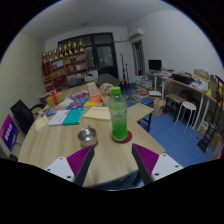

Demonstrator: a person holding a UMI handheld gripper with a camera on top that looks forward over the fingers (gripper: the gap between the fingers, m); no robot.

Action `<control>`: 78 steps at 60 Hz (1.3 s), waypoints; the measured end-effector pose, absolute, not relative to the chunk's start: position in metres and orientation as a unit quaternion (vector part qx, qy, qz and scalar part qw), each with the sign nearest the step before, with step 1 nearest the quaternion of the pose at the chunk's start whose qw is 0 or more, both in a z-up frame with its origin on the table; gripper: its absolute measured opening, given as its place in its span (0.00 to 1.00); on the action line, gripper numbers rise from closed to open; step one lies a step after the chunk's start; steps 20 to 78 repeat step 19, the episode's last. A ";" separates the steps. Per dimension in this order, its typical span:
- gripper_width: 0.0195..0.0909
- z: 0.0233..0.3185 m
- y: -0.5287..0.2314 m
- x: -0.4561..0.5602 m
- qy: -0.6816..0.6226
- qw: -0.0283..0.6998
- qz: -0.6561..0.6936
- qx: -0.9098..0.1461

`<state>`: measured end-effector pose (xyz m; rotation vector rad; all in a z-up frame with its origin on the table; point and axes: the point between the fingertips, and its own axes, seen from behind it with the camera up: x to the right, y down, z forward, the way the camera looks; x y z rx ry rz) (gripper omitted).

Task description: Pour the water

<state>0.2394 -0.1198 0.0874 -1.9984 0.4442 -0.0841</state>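
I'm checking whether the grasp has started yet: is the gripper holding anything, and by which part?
Nothing is held. The gripper is open, and the green bottle stands on its own on the table, just ahead of the fingers and apart from them.

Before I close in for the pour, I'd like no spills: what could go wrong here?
1. The green bottle is tall and stands on a small red coaster; an off-centre nudge from the open tool may tip it.
2. The metal bowl sits close beside it and could get knocked.
3. Papers lie nearby; spilled water would reach them.
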 end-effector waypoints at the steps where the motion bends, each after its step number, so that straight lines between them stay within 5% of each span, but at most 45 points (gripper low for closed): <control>1: 0.89 0.091 -0.125 0.230 0.185 0.520 -0.034 -0.833; 19: 0.88 0.170 -0.255 0.118 0.184 0.526 -0.060 -0.829; 78: 0.88 0.170 -0.255 0.118 0.184 0.526 -0.060 -0.829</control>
